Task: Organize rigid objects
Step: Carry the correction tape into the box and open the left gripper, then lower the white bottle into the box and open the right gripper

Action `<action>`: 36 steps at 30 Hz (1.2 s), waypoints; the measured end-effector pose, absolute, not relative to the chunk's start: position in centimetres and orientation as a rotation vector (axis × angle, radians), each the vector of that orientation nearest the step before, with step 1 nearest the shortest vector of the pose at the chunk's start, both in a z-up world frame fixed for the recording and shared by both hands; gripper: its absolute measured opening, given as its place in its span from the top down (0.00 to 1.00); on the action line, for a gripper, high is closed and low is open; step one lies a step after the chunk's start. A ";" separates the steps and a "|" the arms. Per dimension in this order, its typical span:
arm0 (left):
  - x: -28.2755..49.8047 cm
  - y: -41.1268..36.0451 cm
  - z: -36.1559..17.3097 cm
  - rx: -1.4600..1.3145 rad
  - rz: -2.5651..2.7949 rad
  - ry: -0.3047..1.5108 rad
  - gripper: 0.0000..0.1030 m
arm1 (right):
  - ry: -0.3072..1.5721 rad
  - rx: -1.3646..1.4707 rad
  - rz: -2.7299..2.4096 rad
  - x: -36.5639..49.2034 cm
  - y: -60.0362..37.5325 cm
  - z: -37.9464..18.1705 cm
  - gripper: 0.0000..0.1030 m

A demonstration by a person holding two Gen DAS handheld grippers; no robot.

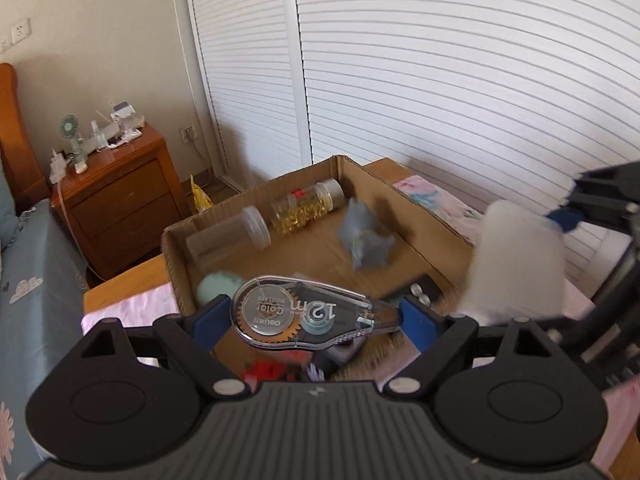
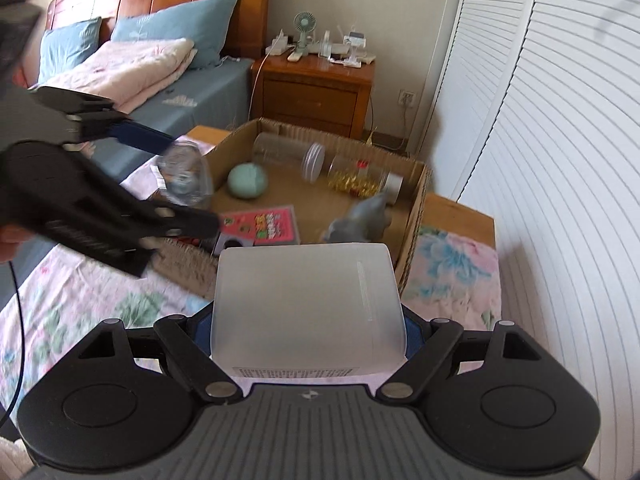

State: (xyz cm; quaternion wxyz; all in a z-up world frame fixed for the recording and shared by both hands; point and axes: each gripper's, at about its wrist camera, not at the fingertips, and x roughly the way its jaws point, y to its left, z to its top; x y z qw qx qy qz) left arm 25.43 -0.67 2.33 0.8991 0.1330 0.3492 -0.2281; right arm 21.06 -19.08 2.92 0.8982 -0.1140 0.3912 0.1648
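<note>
My left gripper [image 1: 316,318] is shut on a clear correction tape dispenser [image 1: 304,316] and holds it above the near end of the cardboard box [image 1: 400,196]. My right gripper [image 2: 308,320] is shut on a frosted white plastic box [image 2: 308,304], held over the box's near right corner; it also shows in the left wrist view [image 1: 516,256]. In the cardboard box lie an empty clear jar [image 1: 228,236], a jar of gold clips [image 1: 308,206], a grey toy figure [image 1: 364,240], a green ball [image 2: 247,181] and a pink booklet [image 2: 268,226].
The box stands on a wooden table [image 2: 460,212] with a floral cloth [image 2: 452,264]. A bed [image 2: 168,92] and a wooden nightstand [image 2: 316,92] stand behind it. White louvred doors [image 2: 560,160] run along the right. A brush [image 2: 188,264] lies at the box's near edge.
</note>
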 end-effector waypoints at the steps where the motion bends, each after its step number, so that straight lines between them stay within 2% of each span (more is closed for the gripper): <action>1: 26.5 -1.0 2.0 0.277 -0.470 0.733 0.13 | 0.809 -0.232 0.339 21.4 -19.2 3.0 0.16; 9: 31.8 -2.0 -1.4 0.235 -0.416 0.806 0.13 | 0.815 -0.193 0.325 23.5 -20.2 2.9 0.16; 17: 32.4 -0.6 -1.8 0.205 -0.336 0.788 0.11 | 0.823 -0.185 0.321 25.6 -20.1 2.6 0.16; 29: 27.0 3.1 0.6 0.202 -0.298 0.770 0.05 | 0.838 -0.155 0.353 31.4 -17.7 2.5 0.16; 36: 22.7 4.7 1.6 0.132 -0.281 0.680 0.01 | 0.870 -0.161 0.377 34.8 -15.0 1.2 0.16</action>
